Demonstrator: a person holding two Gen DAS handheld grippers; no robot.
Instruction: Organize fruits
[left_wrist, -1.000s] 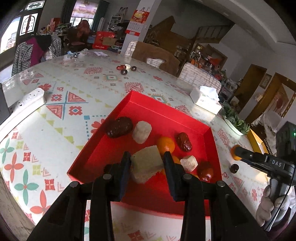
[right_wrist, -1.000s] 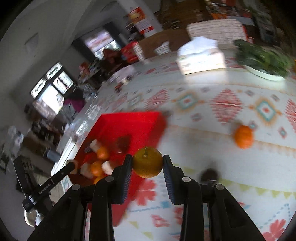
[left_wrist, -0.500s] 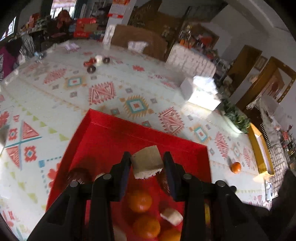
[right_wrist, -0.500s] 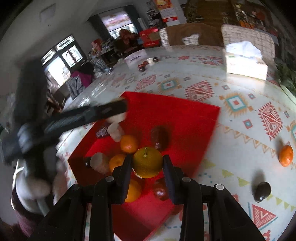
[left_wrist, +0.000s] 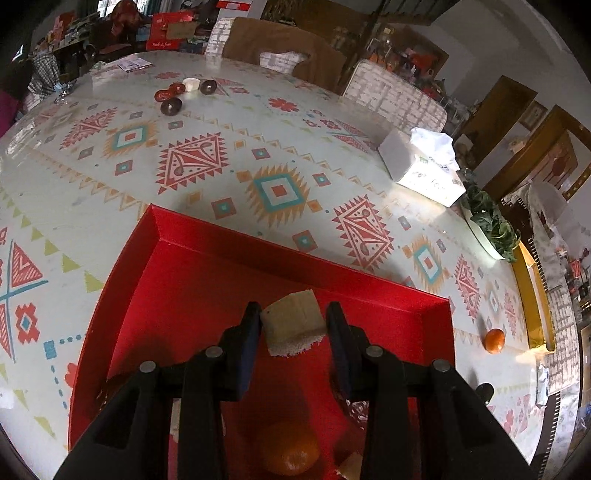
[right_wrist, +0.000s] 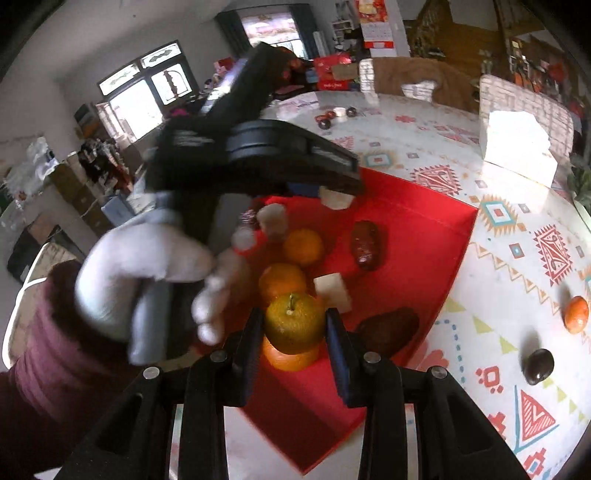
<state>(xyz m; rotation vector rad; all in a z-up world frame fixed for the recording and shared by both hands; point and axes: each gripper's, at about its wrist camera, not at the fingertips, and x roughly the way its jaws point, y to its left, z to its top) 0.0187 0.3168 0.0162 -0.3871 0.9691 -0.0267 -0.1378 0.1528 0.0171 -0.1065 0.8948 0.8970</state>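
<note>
Over the patterned table (left_wrist: 229, 155), the red tray (left_wrist: 207, 273) already holds several fruits. The left gripper (left_wrist: 293, 325) clamps a pale cut chunk (left_wrist: 291, 325), the right gripper (right_wrist: 293, 325) a yellow-green citrus (right_wrist: 293, 323). Best lowered onto bare red floor, apart, before releasing.
</note>
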